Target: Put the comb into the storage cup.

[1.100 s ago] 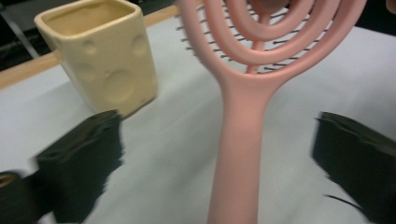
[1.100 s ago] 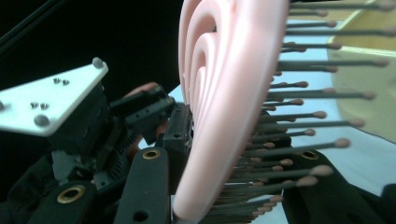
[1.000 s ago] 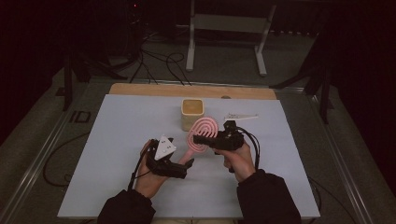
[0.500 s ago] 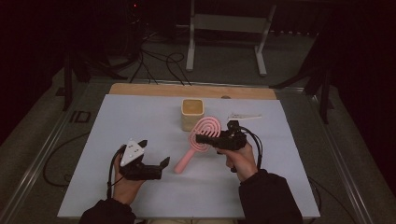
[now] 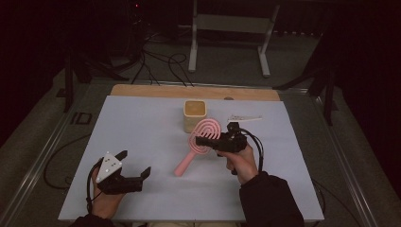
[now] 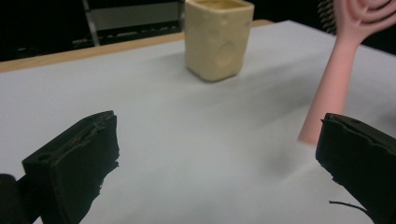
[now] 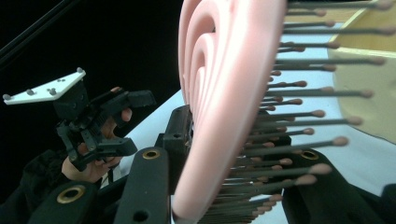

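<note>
The pink hairbrush [image 5: 201, 142] is held by its round head in the clenched right tool [image 5: 208, 141], handle slanting down to the bench [image 5: 142, 123], probably so it can go handle-first into the yellow cup [image 5: 194, 115] just behind. The cup's inside cannot be seen. The left tool [image 5: 137, 166] is released, well apart.

Pink hairbrush [image 6: 332, 88] head cropped at the left gripper view's top edge

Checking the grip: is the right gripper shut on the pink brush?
Shut: the right gripper clamps the pink brush head between its jaws.
</note>
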{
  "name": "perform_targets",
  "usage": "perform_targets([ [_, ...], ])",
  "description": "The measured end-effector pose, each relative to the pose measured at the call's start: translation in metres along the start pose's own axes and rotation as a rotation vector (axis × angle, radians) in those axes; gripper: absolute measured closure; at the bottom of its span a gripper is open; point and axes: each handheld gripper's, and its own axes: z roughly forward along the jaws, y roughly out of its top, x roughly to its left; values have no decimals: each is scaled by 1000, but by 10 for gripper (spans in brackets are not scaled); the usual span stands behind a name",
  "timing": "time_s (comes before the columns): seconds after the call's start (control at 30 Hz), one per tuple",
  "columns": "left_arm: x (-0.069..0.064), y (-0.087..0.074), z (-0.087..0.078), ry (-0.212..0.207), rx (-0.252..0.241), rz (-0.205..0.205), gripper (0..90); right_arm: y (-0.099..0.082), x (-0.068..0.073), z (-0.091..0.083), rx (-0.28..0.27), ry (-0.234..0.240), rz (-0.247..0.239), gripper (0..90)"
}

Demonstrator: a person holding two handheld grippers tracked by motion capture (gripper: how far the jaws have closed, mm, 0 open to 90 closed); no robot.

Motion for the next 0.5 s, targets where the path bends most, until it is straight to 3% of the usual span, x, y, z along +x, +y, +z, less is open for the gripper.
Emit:
perform_targets([
  [0.27, 1, -14, -3, 17, 42, 51, 0, 1, 1, 0, -11, -9, 6, 641],
  [0.5, 7, -18, -5, 15, 24, 36, 0, 7, 3, 1, -16, -19, 7, 640],
])
